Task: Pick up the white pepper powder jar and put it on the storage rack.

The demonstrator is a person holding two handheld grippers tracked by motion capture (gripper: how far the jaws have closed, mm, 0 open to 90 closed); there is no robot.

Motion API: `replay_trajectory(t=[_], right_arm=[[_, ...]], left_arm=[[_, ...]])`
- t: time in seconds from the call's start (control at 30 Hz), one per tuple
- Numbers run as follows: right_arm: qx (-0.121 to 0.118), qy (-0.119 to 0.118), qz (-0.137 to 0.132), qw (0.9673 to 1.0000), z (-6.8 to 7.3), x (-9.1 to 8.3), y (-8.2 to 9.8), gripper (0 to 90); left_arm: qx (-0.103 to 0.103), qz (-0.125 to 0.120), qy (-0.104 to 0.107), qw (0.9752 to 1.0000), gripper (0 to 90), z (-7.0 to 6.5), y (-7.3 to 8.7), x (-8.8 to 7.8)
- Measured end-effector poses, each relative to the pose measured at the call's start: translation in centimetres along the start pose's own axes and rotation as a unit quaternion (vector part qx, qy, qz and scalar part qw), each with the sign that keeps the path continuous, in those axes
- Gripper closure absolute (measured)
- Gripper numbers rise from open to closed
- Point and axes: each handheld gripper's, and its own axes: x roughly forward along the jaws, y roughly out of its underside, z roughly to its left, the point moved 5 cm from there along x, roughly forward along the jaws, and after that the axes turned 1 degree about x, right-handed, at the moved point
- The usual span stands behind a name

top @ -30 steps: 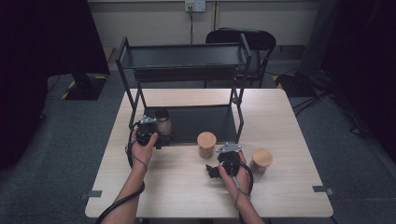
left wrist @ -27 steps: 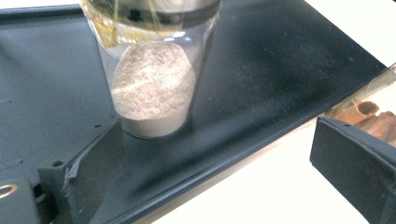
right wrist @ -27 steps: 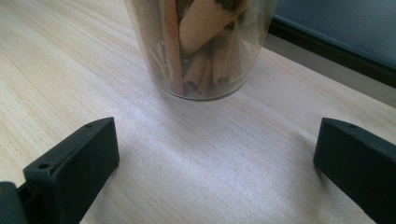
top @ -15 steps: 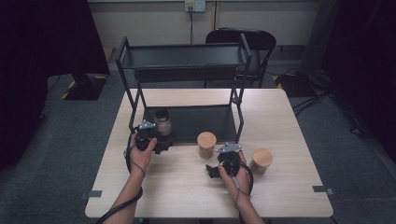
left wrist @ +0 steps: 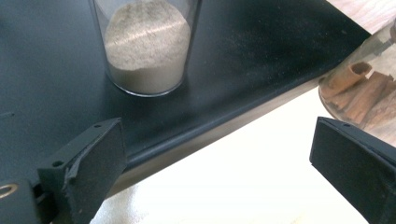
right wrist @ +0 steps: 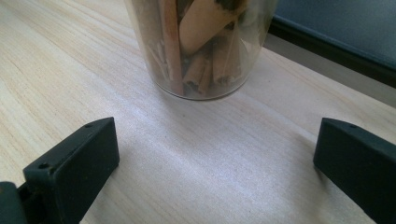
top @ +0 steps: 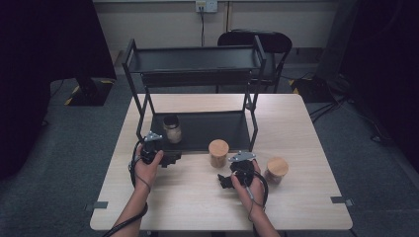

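Observation:
A clear jar of beige powder (top: pixel 172 129) (left wrist: pixel 147 46) with a dark lid stands on the lower shelf of the black rack (top: pixel 207 132). My left gripper (top: pixel 173 159) (left wrist: pixel 219 172) lies at the shelf's front edge, just short of that jar, open with nothing between its jaws. A wooden-lidded jar of cinnamon sticks (top: pixel 218 153) (right wrist: pixel 201 46) (left wrist: pixel 364 93) stands on the table in front of the rack. My right gripper (top: pixel 226 180) (right wrist: pixel 215 168) rests low on the table facing it, open and empty, a short way off.
A second wooden-lidded jar (top: pixel 276 170) stands on the table to the right of my right hand. The rack's upper shelf (top: pixel 197 59) overhangs the lower one, with posts at its corners. A chair (top: pixel 267 42) sits behind the table.
My left gripper has drawn back a little from the powder jar toward the shelf's front edge. The right gripper and the jars have not moved.

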Motion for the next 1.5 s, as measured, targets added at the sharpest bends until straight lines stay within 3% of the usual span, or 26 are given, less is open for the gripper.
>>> replay_trajectory(t=[1.5], right_arm=[[0.000,0.000,0.000,1.0000,0.0,0.0,0.0,0.0]], left_arm=[[0.006,0.007,-0.009,0.9999,3.5,0.7,2.9,-1.6]])
